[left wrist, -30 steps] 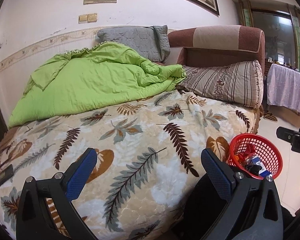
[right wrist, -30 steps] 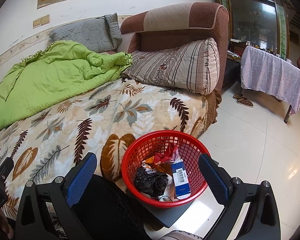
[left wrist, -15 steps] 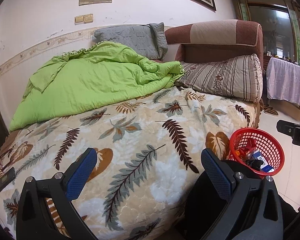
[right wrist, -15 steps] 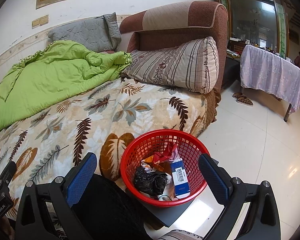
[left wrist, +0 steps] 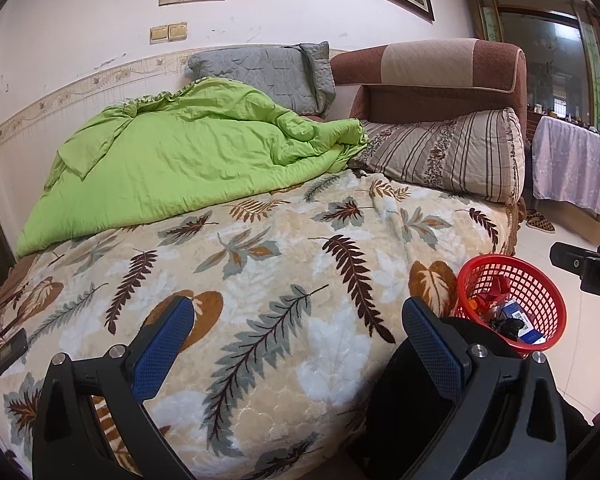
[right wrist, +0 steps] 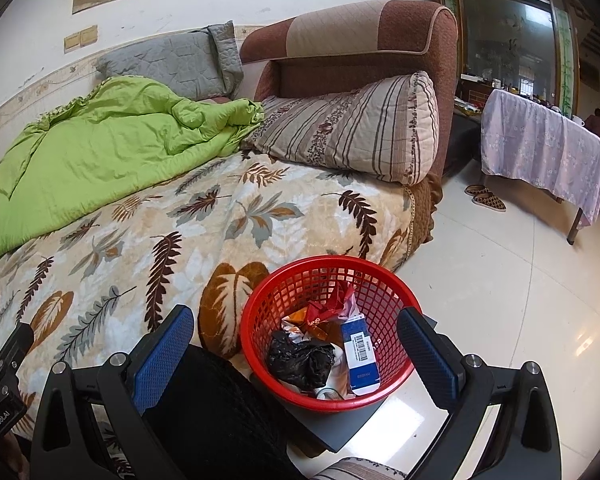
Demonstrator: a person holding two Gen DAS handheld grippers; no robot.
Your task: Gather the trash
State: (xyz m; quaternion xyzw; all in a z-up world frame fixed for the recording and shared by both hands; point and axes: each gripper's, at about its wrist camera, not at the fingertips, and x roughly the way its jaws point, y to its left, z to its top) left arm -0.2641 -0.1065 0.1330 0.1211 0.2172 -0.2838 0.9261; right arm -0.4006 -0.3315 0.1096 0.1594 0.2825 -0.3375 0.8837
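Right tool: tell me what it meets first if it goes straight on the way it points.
Probably the red basket, which sits between the open fingers of the right tool; its trash, a black bag and a blue box, lies just ahead. Depth is hard to judge in this fisheye view.

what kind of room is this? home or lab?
Most likely a lived-in home, a bedroom or living area. A sofa-bed with a leaf-print blanket, a rumpled green quilt and pillows fills the view, slippers sit on the tiled floor, and a red basket holds trash.
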